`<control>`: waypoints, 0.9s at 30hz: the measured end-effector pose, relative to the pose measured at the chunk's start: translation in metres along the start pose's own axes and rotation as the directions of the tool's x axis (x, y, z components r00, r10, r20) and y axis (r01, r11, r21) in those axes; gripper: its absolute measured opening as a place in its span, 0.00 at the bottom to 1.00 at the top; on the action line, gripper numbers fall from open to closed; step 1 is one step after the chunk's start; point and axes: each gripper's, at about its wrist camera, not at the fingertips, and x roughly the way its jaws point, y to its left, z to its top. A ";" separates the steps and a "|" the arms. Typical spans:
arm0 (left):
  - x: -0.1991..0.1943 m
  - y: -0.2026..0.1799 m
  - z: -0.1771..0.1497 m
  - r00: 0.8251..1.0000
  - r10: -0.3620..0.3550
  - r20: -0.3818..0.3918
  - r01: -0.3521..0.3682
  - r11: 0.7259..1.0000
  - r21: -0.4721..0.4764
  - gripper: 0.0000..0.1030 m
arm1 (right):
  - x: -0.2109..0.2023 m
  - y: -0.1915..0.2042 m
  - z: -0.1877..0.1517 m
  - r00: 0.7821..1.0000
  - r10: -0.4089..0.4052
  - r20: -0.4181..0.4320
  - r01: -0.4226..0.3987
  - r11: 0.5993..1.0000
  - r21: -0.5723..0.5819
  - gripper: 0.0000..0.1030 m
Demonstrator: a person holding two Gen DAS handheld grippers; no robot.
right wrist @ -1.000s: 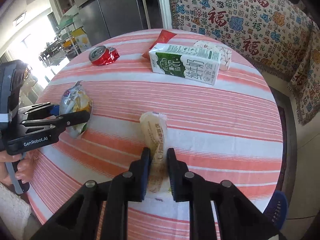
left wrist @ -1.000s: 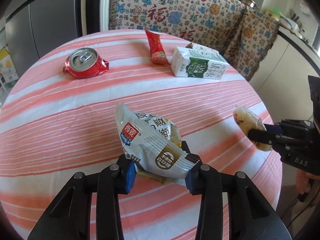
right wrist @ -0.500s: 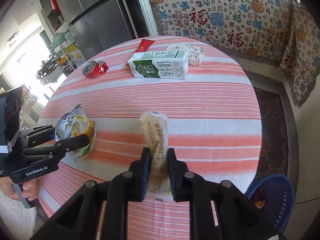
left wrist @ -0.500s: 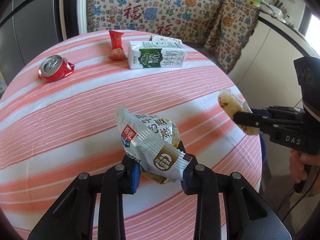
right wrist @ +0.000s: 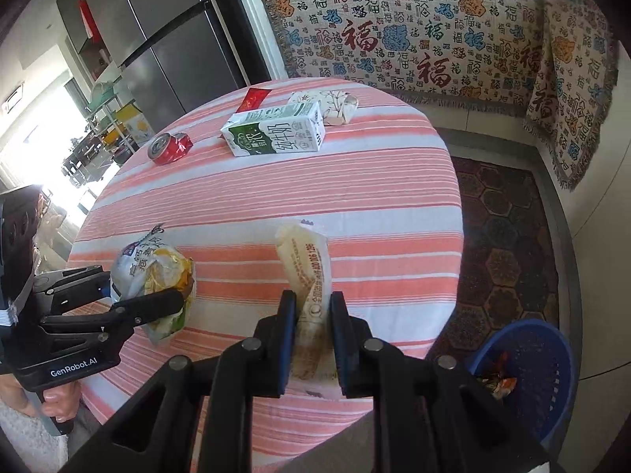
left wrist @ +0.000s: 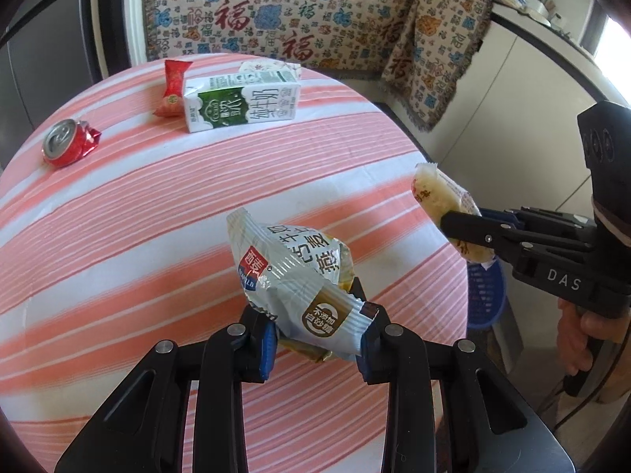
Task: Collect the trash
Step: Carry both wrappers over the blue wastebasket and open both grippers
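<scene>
My left gripper [left wrist: 315, 339] is shut on a crumpled silver snack bag [left wrist: 292, 272], held above the striped round table [left wrist: 197, 181]. The same snack bag [right wrist: 154, 276] shows at the left of the right wrist view. My right gripper [right wrist: 311, 339] is shut on a long pale yellow wrapper [right wrist: 307, 272], lifted near the table's edge; that wrapper [left wrist: 437, 205] appears at the right in the left wrist view. A blue trash basket [right wrist: 540, 362] stands on the floor beside the table, with some wrappers inside.
On the table's far side lie a crushed red can [left wrist: 67, 142], a red snack packet [left wrist: 171, 86], a green and white milk carton [left wrist: 240, 102] and a tissue pack [right wrist: 327, 104]. A patterned cloth [right wrist: 414, 31] covers the bench behind.
Both grippers have carried their wrappers toward the table's right edge. The blue basket has come into view below the table in both views.
</scene>
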 end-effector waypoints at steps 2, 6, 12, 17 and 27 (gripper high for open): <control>0.000 -0.012 0.002 1.000 -0.011 -0.002 0.011 1.000 0.015 0.30 | -0.006 -0.008 -0.002 1.000 -0.004 0.010 0.004 1.000 0.019 0.17; -0.001 -0.041 0.008 0.999 -0.040 -0.006 0.040 0.998 0.056 0.30 | -0.025 -0.031 -0.006 0.999 -0.018 0.040 0.015 0.997 0.071 0.17; 0.012 -0.095 0.016 0.994 -0.111 -0.024 0.113 0.987 0.112 0.30 | -0.065 -0.080 -0.012 0.992 -0.074 0.098 0.057 0.986 0.159 0.17; 0.032 -0.144 0.024 0.985 -0.162 -0.056 0.169 0.970 0.174 0.30 | -0.095 -0.134 -0.024 0.980 -0.171 0.100 0.142 0.959 0.247 0.17; 0.085 -0.241 0.028 0.967 -0.224 -0.118 0.249 0.929 0.273 0.30 | -0.112 -0.233 -0.065 0.958 -0.286 0.033 0.250 0.885 0.393 0.17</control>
